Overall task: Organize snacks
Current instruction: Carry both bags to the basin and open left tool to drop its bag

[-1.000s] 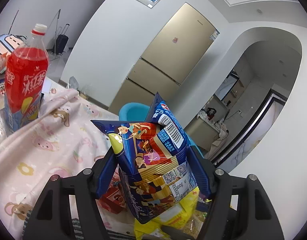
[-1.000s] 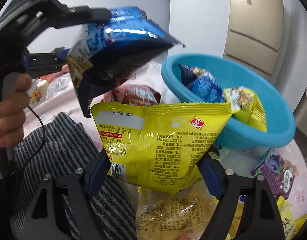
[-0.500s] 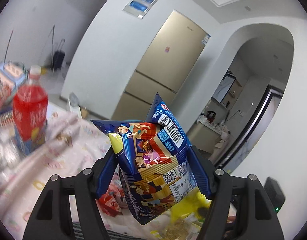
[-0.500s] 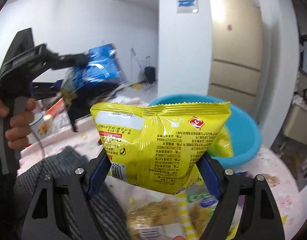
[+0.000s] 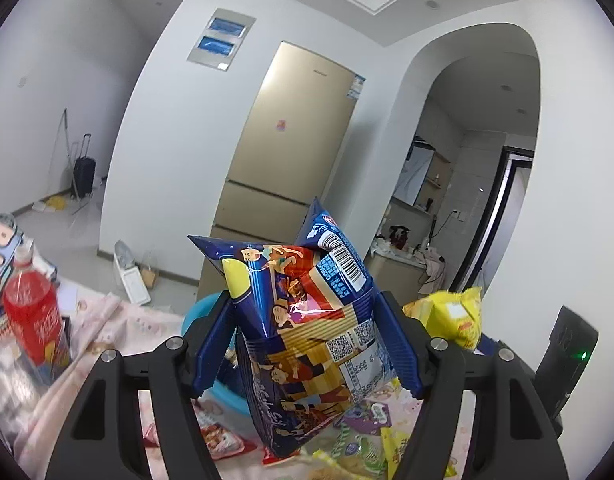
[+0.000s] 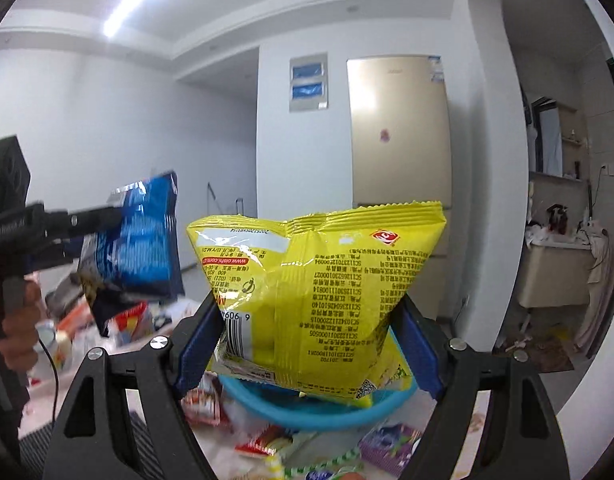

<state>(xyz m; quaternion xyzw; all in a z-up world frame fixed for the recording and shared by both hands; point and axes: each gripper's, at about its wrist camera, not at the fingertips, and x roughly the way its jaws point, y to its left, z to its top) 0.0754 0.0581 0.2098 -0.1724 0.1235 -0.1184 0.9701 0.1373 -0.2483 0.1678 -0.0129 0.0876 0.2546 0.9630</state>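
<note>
Nearest to me, my left gripper (image 5: 307,344) has its blue fingers (image 5: 211,348) partly closed on the dark blue snack bag (image 5: 307,332), pressing its two sides, the bag upright with its barcode toward the top; my right gripper (image 6: 311,348) holds its fingers (image 6: 199,352) a little wider, clamped on the sides of the yellow snack bag (image 6: 319,292), whose print reads upside down; both bags hang above the blue basin (image 6: 315,412), the yellow one directly over its rim, the blue one in front of it and partly hiding it; in the right wrist view my left hand (image 6: 15,320) grips its tool to the left of the basin; around the basin loose snack packets (image 5: 223,440) lie on the pink patterned cloth over the counter (image 5: 119,324); left of the basin stands a red drink bottle (image 5: 35,316); well behind the basin a gold fridge (image 5: 291,148) stands against the white wall.
</note>
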